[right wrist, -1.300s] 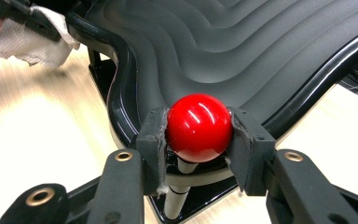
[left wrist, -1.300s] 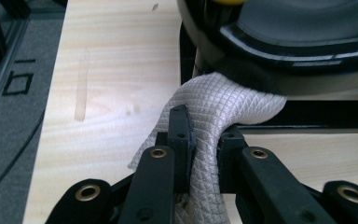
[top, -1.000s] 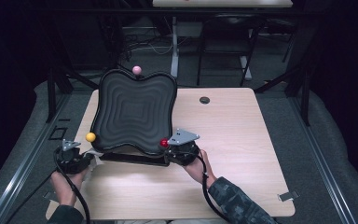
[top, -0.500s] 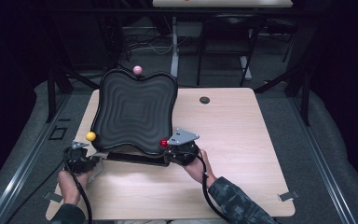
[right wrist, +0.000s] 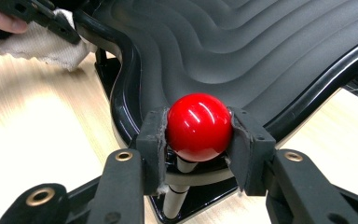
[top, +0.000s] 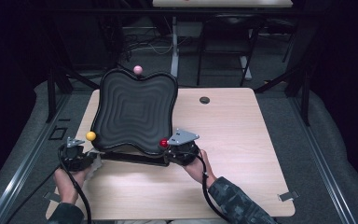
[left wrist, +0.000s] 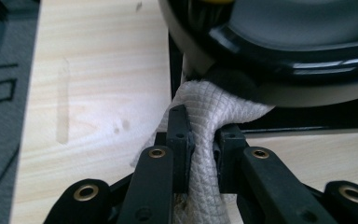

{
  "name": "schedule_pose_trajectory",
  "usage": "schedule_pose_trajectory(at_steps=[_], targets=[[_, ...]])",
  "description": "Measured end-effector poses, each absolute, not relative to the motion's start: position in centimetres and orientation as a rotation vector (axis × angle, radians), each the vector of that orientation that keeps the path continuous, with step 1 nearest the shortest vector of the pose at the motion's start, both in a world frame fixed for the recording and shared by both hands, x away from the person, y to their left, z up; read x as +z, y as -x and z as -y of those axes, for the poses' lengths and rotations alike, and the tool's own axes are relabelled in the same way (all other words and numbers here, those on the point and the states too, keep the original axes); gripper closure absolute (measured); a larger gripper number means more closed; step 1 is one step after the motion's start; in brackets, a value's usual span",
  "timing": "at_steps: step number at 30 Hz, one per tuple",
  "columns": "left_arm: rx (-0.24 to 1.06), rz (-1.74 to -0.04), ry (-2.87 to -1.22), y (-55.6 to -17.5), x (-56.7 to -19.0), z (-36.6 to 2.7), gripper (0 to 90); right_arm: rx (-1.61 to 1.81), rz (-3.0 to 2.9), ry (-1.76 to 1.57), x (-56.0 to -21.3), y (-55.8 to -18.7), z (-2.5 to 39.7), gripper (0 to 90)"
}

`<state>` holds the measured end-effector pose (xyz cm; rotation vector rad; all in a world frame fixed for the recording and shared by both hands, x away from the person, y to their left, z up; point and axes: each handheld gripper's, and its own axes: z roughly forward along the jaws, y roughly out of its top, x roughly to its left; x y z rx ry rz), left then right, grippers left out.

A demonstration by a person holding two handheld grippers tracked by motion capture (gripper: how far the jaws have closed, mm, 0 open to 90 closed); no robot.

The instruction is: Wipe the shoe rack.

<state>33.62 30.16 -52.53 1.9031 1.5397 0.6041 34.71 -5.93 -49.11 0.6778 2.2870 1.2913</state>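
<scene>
A black wavy tray stands tilted on a black base on the wooden table. Knobs stick out at its corners: pink ball at the far edge, yellow ball near left, red ball near right. My right gripper is shut on the red ball, with the ribbed tray just beyond. My left gripper is shut on a white quilted cloth, which is pressed under the tray's glossy rim at its near left corner. The cloth also shows in the right gripper view.
A small black disc lies on the table behind the tray to the right. The right half of the table is bare wood. Dark desk legs and cables stand beyond the far edge, and grey floor runs along both sides.
My left gripper has shifted slightly right, toward the tray's near left corner, with the cloth in it. The right gripper stays on the red ball.
</scene>
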Motion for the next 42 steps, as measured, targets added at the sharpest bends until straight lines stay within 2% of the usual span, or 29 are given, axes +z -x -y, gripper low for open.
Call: schedule_pose_trajectory(at_steps=[11,15,19,26,34,42], targets=[[0.525,-1.614,-1.967,-34.9,-55.8,-30.5,79.6,1.293,-2.288,-0.675,-49.1,-34.7,5.9,60.1],[0.521,-1.617,-1.963,-34.9,-55.6,-30.6,79.5,1.289,-2.288,-0.676,-49.1,-34.7,5.9,60.1],[0.573,-1.609,-1.938,-34.2,-54.3,-30.4,80.0,1.288,-2.288,-0.676,-49.1,-34.7,5.9,60.1],[0.593,-1.575,-1.948,-33.2,-52.5,-30.1,80.2,1.288,-2.288,-0.675,-49.1,-34.7,5.8,60.1],[0.57,-1.549,-2.056,-32.0,-51.0,-29.7,81.6,1.287,-2.289,-0.675,-49.1,-34.7,5.8,60.1],[0.592,-1.51,-2.024,-31.3,-49.0,-30.0,81.5,1.287,-2.29,-0.675,-49.1,-34.7,5.9,60.1]])
